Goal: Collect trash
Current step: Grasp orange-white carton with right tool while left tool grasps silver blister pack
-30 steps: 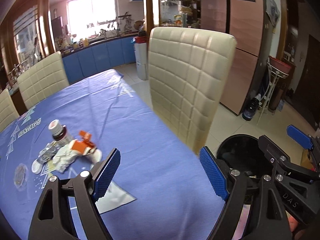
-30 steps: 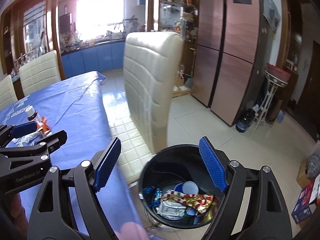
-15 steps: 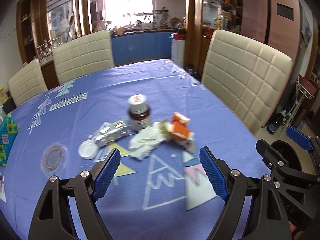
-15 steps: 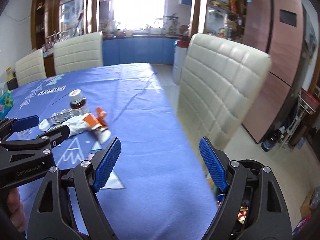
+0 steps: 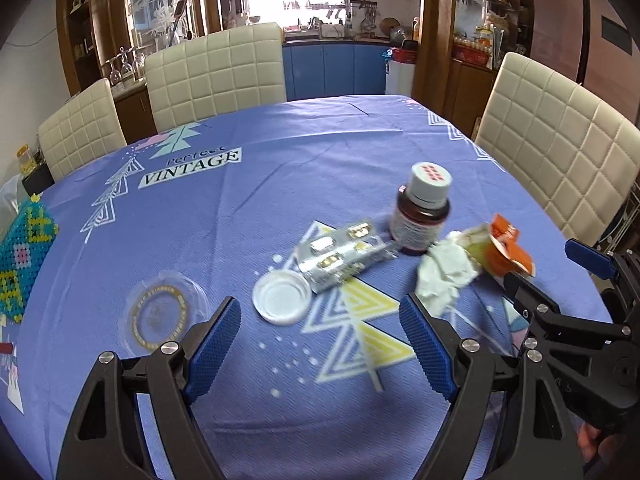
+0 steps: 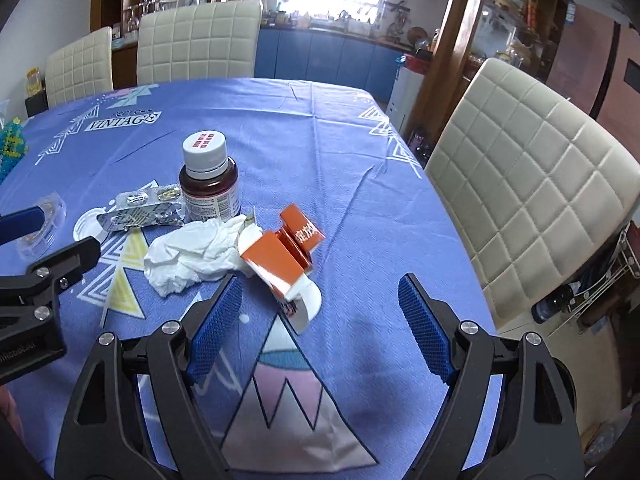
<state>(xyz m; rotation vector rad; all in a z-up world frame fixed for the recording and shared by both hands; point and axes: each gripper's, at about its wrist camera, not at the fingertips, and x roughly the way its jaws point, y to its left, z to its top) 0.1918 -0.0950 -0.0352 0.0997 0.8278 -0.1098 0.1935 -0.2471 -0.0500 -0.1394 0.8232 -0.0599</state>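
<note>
Both grippers – left gripper (image 5: 320,340) and right gripper (image 6: 318,316) – have fingers wide, holding nothing, above the blue desk (image 5: 280,184) near the torn orange cardboard box (image 6: 286,256) and crumpled white tissue (image 6: 192,252).

My left gripper (image 5: 320,344) is spread wide, its two blue-padded fingers (image 5: 214,344) pointing forward and holding nothing between them. My right gripper (image 6: 318,328) is likewise wide apart and empty, pads facing each other across the gap. The two tools sit side by side at about the same height: from the left one, the right gripper's fingers show just off to its right; from the right one, the left gripper's fingers show just off to its left.
</note>
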